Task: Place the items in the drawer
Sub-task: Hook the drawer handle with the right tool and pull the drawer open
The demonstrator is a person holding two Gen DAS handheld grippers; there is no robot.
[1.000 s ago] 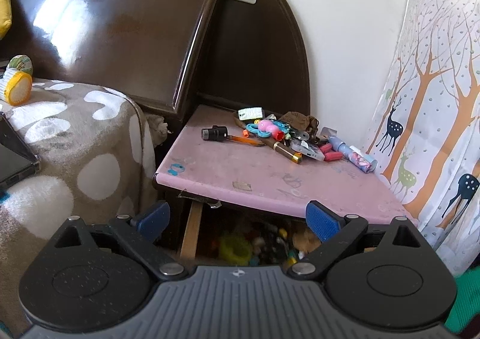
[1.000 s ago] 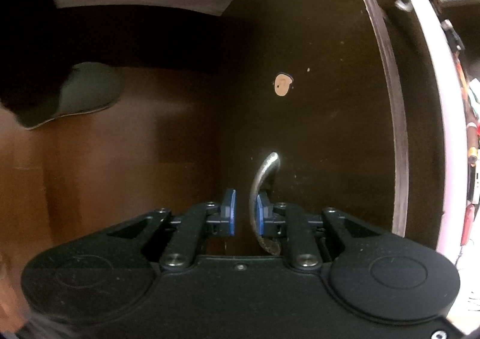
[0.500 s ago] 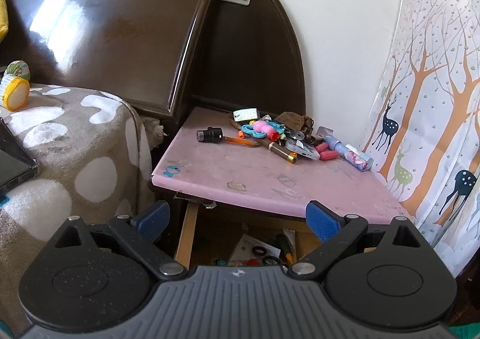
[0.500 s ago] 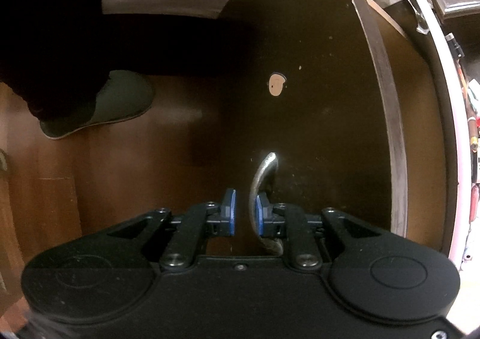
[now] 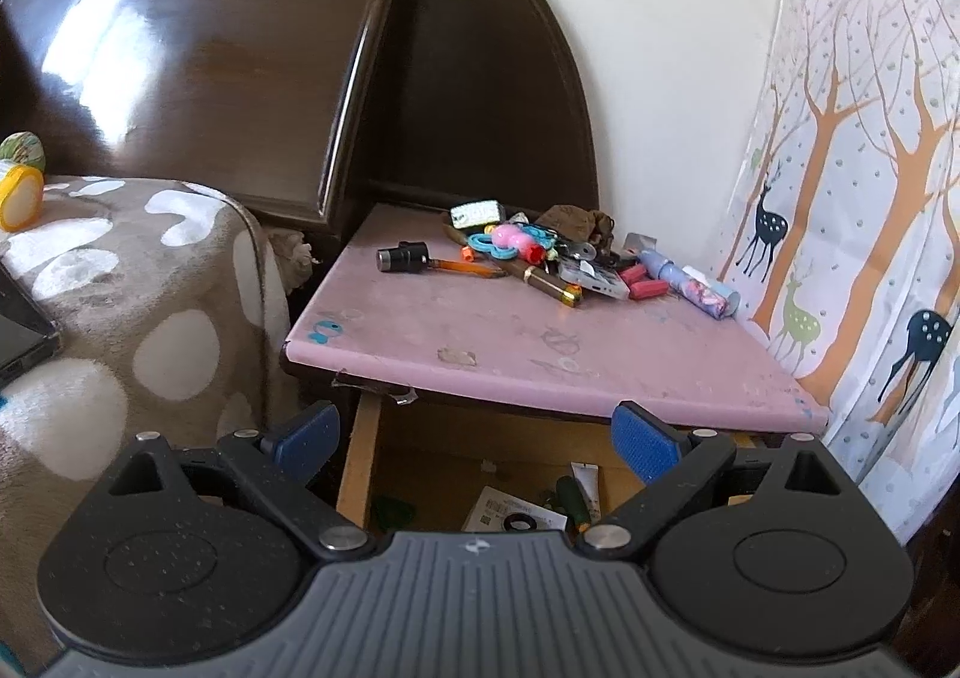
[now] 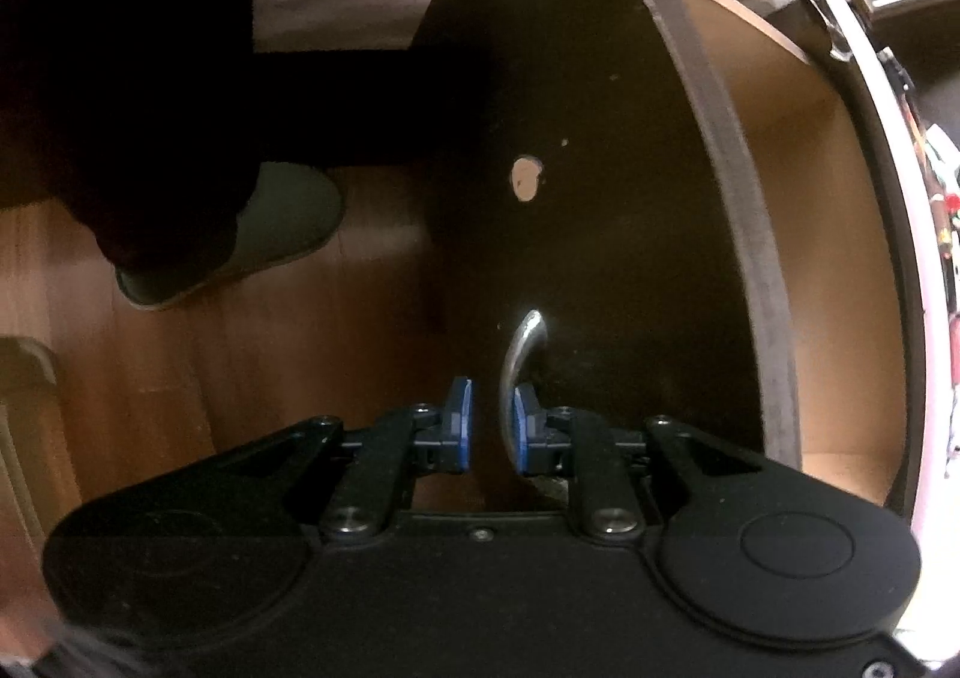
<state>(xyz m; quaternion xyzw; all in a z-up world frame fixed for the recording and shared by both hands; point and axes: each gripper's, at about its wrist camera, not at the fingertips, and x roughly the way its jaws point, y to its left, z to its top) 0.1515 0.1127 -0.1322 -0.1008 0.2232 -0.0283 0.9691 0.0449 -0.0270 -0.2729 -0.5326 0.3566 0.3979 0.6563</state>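
My right gripper [image 6: 491,426] points down at the dark drawer front [image 6: 600,198], shut on the curved metal handle [image 6: 523,342], which lies against the right pad. The drawer [image 5: 360,468] stands pulled out under the pink nightstand top [image 5: 540,348]; its pale wooden inside [image 6: 810,258] shows. My left gripper [image 5: 477,435] hovers open and holds nothing, in front of the nightstand and above the drawer. A pile of small items [image 5: 540,258] lies at the back of the top: a black flashlight [image 5: 403,259], pens, pink and blue toys, tubes.
Inside the drawer lie a paper [image 5: 510,510] and small bits. A bed with a spotted blanket [image 5: 120,288] is left of the nightstand, a tree-print curtain [image 5: 840,198] to its right. A person's slippered foot [image 6: 252,240] stands on the wooden floor by the drawer front.
The drawer has slid further out with my right gripper on its handle, and more of its inside shows in both views. The left gripper has hardly moved.
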